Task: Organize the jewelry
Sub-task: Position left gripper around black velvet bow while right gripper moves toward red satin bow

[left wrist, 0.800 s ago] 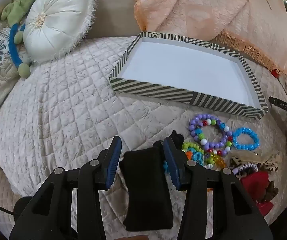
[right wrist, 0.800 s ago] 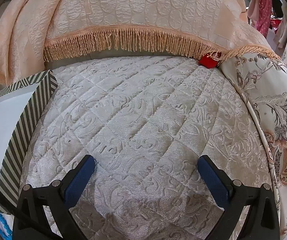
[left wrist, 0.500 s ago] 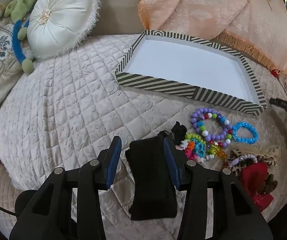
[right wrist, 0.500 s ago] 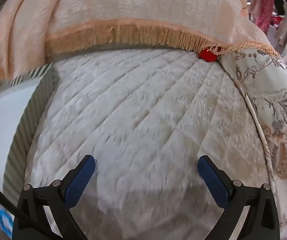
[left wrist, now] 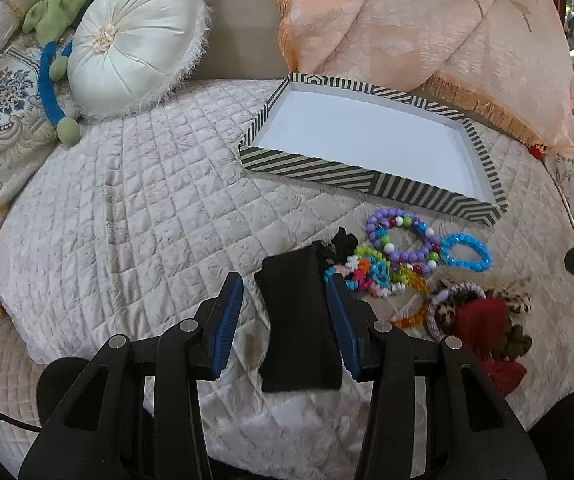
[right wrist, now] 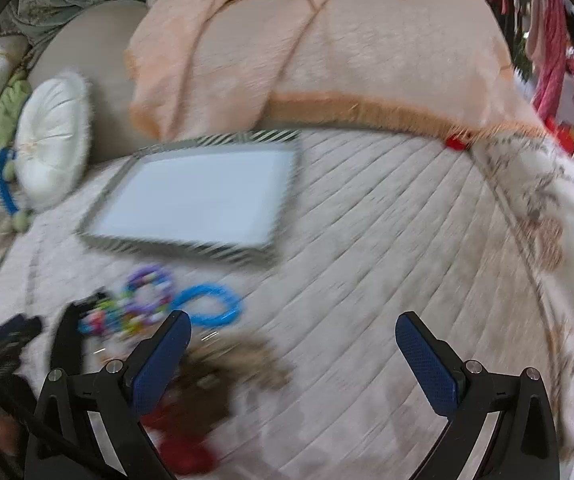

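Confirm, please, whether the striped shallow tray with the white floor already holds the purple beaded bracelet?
Not quite: the striped shallow tray is empty. The purple beaded bracelet lies on the quilted cover in front of it, as the left wrist view shows.

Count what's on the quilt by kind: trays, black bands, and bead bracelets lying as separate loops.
Tray: 1
Black band: 1
Bead bracelets in clear loops: 2, the purple bracelet and the blue bracelet
Total: 4
The tangled heap of coloured beads and fabric rings beside them is too knotted to count.
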